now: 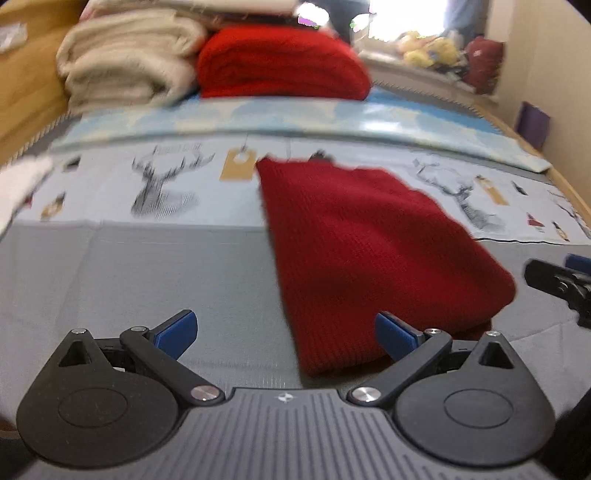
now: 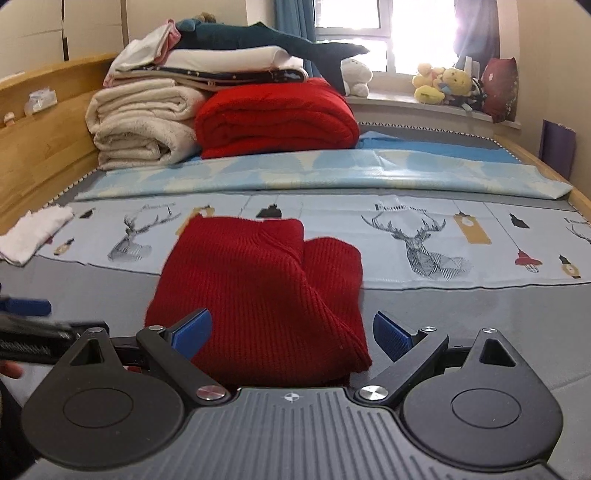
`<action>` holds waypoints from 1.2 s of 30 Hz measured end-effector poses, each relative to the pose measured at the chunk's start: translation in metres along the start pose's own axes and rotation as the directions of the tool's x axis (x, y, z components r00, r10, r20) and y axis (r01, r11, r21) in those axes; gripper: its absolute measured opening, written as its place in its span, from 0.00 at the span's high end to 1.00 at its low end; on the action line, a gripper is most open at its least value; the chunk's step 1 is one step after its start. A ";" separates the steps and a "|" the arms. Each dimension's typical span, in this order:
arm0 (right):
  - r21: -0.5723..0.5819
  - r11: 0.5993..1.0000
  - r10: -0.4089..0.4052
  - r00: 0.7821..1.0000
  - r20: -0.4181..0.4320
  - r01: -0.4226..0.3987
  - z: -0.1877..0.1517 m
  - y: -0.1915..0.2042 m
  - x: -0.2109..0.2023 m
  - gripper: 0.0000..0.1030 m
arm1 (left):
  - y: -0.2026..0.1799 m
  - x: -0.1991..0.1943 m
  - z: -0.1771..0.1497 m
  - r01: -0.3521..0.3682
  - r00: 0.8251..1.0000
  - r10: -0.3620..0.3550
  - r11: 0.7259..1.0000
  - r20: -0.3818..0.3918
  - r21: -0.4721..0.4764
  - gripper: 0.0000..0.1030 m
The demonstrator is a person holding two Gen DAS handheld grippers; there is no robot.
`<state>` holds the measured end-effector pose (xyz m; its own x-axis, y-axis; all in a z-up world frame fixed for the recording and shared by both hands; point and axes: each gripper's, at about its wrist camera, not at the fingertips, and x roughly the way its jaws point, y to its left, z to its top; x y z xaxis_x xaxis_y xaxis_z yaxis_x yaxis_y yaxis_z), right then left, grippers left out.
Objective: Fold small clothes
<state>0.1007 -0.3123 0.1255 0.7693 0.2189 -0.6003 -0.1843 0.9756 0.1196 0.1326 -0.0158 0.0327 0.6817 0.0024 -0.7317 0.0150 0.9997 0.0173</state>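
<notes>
Ribbed red knit (image 2: 258, 295), folded into a thick rectangle, lies on the grey sheet (image 2: 480, 325), its far edge over a stag-print cloth (image 2: 406, 236). Right gripper (image 2: 291, 334) spreads wide and empty at its near edge; left gripper (image 1: 286, 332), equally wide, holds nothing. Fleecy cream blanket (image 2: 140, 122) at eleven o'clock, window (image 2: 369, 33) at one.

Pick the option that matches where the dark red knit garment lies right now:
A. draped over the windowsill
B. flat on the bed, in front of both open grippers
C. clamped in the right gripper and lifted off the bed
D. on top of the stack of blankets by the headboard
B: the dark red knit garment lies folded on the bed, with the right gripper and left gripper both open and gripping nothing.
</notes>
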 end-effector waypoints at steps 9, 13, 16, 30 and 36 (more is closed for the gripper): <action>-0.005 1.000 -0.011 1.000 -0.025 0.011 -0.006 -0.003 0.006 0.08 | 0.007 0.010 0.003 0.003 1.000 -0.003 0.999 -0.016 -0.039 0.01; -0.001 1.000 -0.007 0.999 -0.033 0.007 -0.006 -0.004 0.008 0.08 | 0.004 0.011 0.003 0.008 1.000 -0.008 1.000 -0.010 -0.027 0.01; -0.003 1.000 -0.002 0.999 -0.037 0.002 -0.005 -0.003 0.010 0.08 | 0.004 0.013 0.003 0.012 1.000 -0.012 1.000 -0.013 -0.017 0.01; -0.009 1.000 0.003 0.999 -0.045 -0.003 -0.005 -0.002 0.013 0.08 | 0.001 0.018 0.002 0.024 0.999 -0.024 1.000 -0.027 -0.008 0.01; -0.014 1.000 0.004 0.999 -0.046 -0.005 -0.006 -0.001 0.014 0.08 | 0.001 0.018 0.002 0.027 0.999 -0.027 1.000 -0.027 -0.008 0.01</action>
<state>0.1084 -0.3106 0.1122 0.7396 0.2222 -0.6353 -0.1966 0.9741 0.1117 0.1470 -0.0150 0.0209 0.6607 -0.0237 -0.7503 0.0276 0.9996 -0.0073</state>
